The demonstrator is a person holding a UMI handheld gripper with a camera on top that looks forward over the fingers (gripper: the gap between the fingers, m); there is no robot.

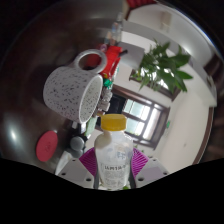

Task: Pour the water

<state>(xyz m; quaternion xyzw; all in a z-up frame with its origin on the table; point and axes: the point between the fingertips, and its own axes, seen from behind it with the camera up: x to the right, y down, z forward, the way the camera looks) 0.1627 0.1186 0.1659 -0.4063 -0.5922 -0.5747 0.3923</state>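
A clear plastic water bottle [114, 160] with a yellow cap [115, 122] stands between my fingers, and the gripper [114, 164] is shut on it, both purple pads [89, 160] pressing its sides. The whole view is rolled over, so the bottle is tilted. A grey speckled mug [72, 90] with a white inside lies beyond the cap and up to the left, its mouth toward the bottle. The mug's handle [90, 61] points away. The bottle's lower part is hidden below the fingers.
A red round lid or coaster [47, 147] lies left of the fingers on the dark table [30, 120]. A red and green item [113, 58] sits past the mug. A green leafy plant [165, 68] and a bright window [140, 118] stand beyond.
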